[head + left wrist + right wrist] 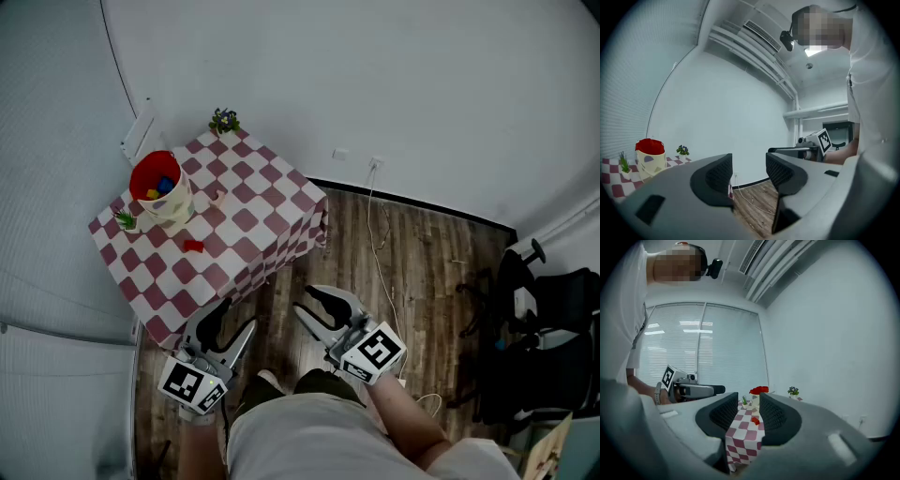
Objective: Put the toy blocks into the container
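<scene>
A cream container with a red rim [161, 190] stands on the red-and-white checkered table [253, 220], with coloured blocks inside it. One red block [194, 246] lies loose on the cloth in front of it. Both grippers hang over the wooden floor, short of the table's near edge. My left gripper [231, 323] is shut and holds nothing. My right gripper [309, 302] is also shut and bare. In the right gripper view the red block [755, 421] and the container [758, 392] show far off between the jaws of that gripper [749, 411]. The left gripper view shows its gripper [749, 168] and the container [650, 157] at the left.
A small potted plant [223, 120] stands at the table's far corner, another small plant [127, 220] beside the container, and a tiny pink thing [218, 197] near the middle. A white cable [380, 253] trails over the floor. An office chair [539, 319] stands at the right.
</scene>
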{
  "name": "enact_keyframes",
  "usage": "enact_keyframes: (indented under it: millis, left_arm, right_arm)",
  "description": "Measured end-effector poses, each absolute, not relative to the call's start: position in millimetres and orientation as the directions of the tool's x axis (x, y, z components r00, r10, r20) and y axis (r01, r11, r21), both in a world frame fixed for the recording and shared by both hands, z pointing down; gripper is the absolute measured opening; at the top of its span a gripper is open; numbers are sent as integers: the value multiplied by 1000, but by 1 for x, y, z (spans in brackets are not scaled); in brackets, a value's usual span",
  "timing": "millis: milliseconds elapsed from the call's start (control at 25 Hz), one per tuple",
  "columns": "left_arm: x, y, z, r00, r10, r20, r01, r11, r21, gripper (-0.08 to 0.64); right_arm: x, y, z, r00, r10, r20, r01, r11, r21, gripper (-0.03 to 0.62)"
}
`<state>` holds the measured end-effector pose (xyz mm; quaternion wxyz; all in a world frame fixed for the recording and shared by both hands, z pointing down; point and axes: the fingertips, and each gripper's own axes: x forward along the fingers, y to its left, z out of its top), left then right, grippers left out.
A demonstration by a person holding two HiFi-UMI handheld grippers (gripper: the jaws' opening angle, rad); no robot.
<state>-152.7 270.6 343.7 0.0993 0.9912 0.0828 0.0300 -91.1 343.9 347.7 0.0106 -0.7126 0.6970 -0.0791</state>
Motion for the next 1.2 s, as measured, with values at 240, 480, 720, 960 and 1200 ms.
enact_keyframes:
  millis: [240, 480, 720, 960, 1200]
  left_arm:
    - [-164, 249, 355, 986, 156, 64, 140, -969, 202, 201]
    - [-157, 233, 372, 988, 124, 96, 99, -968, 228, 202]
    - [-125, 207, 392, 987, 68, 149, 32, -972, 232, 202]
    - [-84, 169, 411, 977, -23, 213, -73, -970, 232, 201]
    - [-64, 131, 428, 938, -197, 286, -266, -937, 227, 202]
  right_arm:
    - [-99, 325, 353, 32, -993, 111, -992, -45, -117, 131]
    - [-85, 308, 366, 21, -992, 123, -990, -38, -134, 135]
    - [-40, 278, 380, -25, -993, 118, -986, 5, -168, 135]
    - [12, 231, 395, -126, -985, 122, -973, 99, -208, 135]
    - [41, 178, 410, -294, -946, 135, -934, 255, -251, 135]
